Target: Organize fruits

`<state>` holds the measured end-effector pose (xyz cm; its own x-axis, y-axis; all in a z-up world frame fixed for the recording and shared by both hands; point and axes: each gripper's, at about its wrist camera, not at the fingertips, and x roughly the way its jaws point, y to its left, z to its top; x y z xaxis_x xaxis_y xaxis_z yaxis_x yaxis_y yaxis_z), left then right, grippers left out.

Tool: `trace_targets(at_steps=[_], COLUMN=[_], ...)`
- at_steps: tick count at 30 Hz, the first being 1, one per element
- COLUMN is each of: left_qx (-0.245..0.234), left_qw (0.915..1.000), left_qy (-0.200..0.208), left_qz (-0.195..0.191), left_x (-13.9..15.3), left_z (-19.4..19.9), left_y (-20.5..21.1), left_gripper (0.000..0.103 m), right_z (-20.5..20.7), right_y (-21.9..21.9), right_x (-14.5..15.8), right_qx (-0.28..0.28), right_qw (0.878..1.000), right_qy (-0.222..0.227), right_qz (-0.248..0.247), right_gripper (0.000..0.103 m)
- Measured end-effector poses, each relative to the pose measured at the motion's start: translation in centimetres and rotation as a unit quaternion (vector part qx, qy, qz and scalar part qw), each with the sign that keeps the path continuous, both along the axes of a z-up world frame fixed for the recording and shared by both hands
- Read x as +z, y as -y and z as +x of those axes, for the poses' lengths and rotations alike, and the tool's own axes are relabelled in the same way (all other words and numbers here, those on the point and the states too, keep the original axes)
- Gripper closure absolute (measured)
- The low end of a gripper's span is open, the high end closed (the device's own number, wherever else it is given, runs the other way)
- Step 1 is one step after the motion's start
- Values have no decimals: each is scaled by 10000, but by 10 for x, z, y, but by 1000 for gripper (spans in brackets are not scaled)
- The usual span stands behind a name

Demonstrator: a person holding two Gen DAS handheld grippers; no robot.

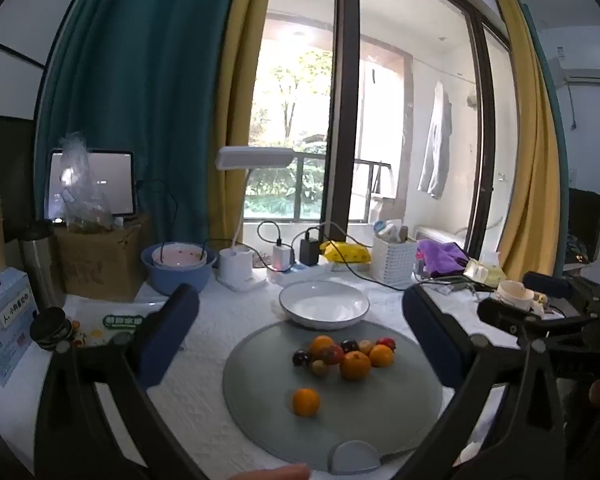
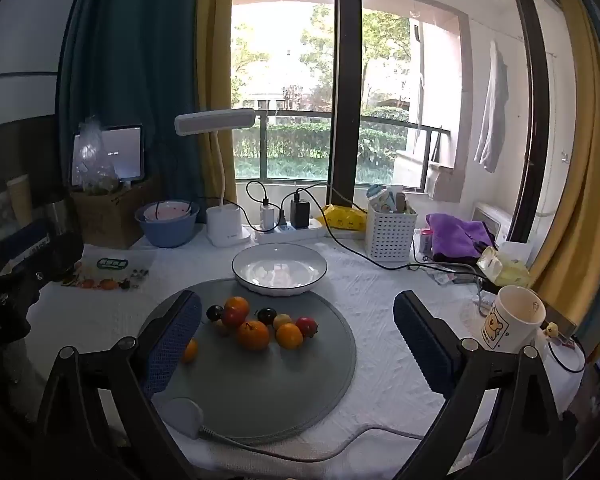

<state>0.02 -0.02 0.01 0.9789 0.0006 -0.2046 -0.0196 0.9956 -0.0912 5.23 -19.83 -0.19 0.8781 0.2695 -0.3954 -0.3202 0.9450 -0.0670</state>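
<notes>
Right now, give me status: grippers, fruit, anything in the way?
Left gripper and right gripper open, empty. Fruit pile on grey mat, one orange apart. White plate empty behind. Path clear; cable near mat's front.

A white desk lamp (image 2: 220, 184) is seen at the back of the table, its head tilted over the cloth. Just left of it a blue basin (image 2: 167, 228) is set, with a pink bowl (image 2: 166, 211) nested inside. A cardboard box (image 2: 108, 212) further left is topped by a tablet (image 2: 118, 154). Chargers are plugged into a power strip (image 2: 288, 232). A white perforated basket (image 2: 390, 230), a purple cloth (image 2: 456, 234) and a cartoon mug (image 2: 514, 318) are noted on the right.
</notes>
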Motion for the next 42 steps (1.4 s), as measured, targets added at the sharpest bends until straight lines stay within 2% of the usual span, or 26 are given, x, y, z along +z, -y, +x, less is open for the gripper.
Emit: trace_targets(at_steps=[1,20,42], left_qx=[-8,-210,-171], left_qw=[10000,9996,9997], left_qy=[5,-81,-52], left_qz=[-6,-160,-184], left_x=[0,1,3], left_z=[0,-3,-5], left_y=[0,0,1], left_gripper=[0,0,0], right_z=[1,-4,-6], right_y=[-1,1,1], right_x=[0,6,7], right_qx=[-20,-22,-17], right_qw=[9999,10000,10000], right_qy=[-113,54,62], right_qz=[-34,65,76], right_gripper=[4,4,4])
